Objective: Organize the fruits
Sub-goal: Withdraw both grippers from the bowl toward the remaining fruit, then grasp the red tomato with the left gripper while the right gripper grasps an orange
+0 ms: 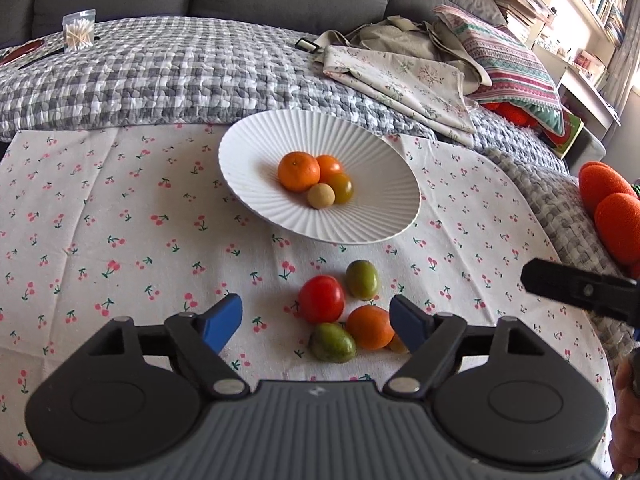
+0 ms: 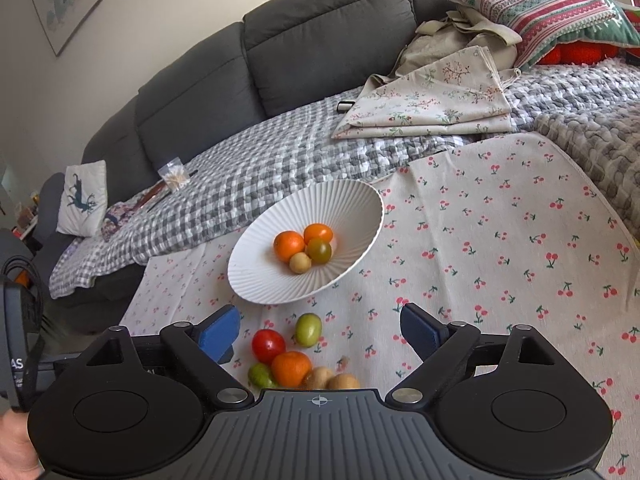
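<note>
A white ribbed bowl sits on the cherry-print cloth and holds two oranges, a small olive-green fruit and a small tan fruit. Nearer me lies a loose cluster: a red tomato, an orange, two green fruits and, in the right wrist view, two tan fruits. My left gripper is open above the cluster, touching nothing. My right gripper is also open, the cluster between and below its fingers, nothing held.
The cloth lies on a grey checked quilt over a dark sofa. Folded floral fabric and a striped pillow lie behind right. A bag of cotton swabs stands far left. Orange cushions sit at the right edge.
</note>
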